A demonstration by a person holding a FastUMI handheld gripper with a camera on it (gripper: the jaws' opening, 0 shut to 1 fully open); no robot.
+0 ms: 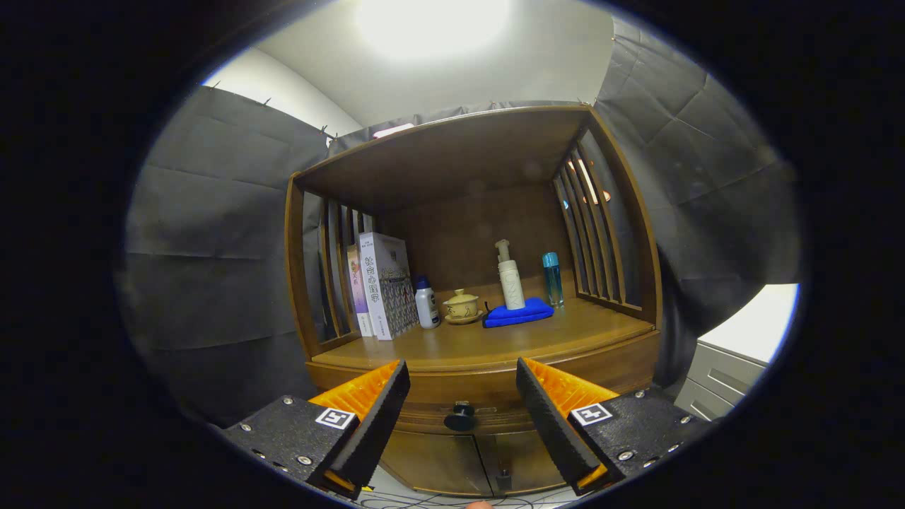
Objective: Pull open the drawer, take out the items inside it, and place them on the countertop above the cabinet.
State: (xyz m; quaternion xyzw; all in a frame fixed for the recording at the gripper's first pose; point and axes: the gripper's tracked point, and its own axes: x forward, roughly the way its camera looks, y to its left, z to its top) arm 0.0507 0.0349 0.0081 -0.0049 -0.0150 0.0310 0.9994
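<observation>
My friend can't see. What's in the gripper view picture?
The open gripper faces a wooden cabinet's closed drawer, its round black knob between the spread fingers. On the wooden countertop beyond stand upright books, bottles and a folded blue cloth.

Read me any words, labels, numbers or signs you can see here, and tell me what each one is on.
White book spine: characters run down it, too blurred to quote.
Thin book beside it: print too small to read.
White bottle, pump bottle, blue bottle: nothing legible.
Open gripper, fingers: square marker patterns, no words.
</observation>
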